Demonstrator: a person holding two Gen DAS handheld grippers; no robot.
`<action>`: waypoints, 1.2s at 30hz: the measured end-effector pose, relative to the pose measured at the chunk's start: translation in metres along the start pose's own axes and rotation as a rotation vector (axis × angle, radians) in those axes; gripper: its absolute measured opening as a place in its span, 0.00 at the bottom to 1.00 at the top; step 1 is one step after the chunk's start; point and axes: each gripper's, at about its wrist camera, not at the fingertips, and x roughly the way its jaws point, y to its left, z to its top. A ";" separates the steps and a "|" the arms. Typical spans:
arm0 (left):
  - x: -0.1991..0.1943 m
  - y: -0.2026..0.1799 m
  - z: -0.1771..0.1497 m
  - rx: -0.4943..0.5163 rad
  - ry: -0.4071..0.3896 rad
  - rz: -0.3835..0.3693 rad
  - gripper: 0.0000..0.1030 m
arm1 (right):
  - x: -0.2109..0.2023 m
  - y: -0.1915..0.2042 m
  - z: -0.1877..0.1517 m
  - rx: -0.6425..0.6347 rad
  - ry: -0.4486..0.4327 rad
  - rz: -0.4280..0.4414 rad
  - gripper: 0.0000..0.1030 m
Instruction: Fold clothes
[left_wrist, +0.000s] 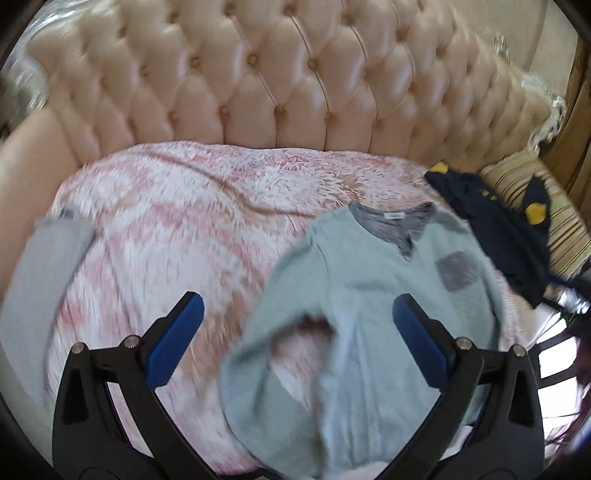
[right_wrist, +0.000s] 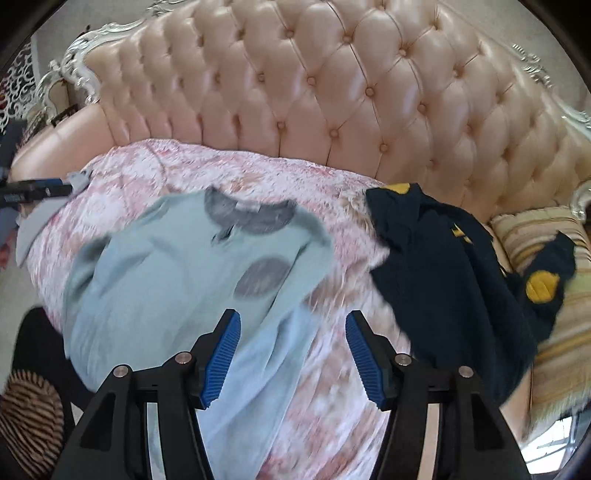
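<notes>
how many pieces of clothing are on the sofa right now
3: a light blue long-sleeved shirt in the middle, a navy garment with yellow patches to its right, a pale grey garment at the left edge. Others may be hidden.

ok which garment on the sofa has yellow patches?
The dark navy garment, at the right by the striped cushion. The light blue shirt has grey patches instead.

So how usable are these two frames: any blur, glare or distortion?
Left wrist view: motion blur smears the light blue shirt and bedspread; the tool stays sharp. Right wrist view: similar smear; glare on the tufted headboard. Both show fisheye bending and dark corners.
</notes>
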 end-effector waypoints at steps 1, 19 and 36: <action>-0.009 0.003 -0.018 -0.027 -0.019 -0.009 0.99 | -0.002 0.009 -0.016 0.005 -0.004 -0.010 0.60; -0.020 0.026 -0.156 -0.231 -0.229 0.157 0.99 | 0.006 0.097 -0.127 0.058 -0.081 -0.168 0.66; -0.012 0.027 -0.157 -0.232 -0.184 0.185 0.99 | -0.005 0.072 -0.134 0.043 -0.124 -0.186 0.07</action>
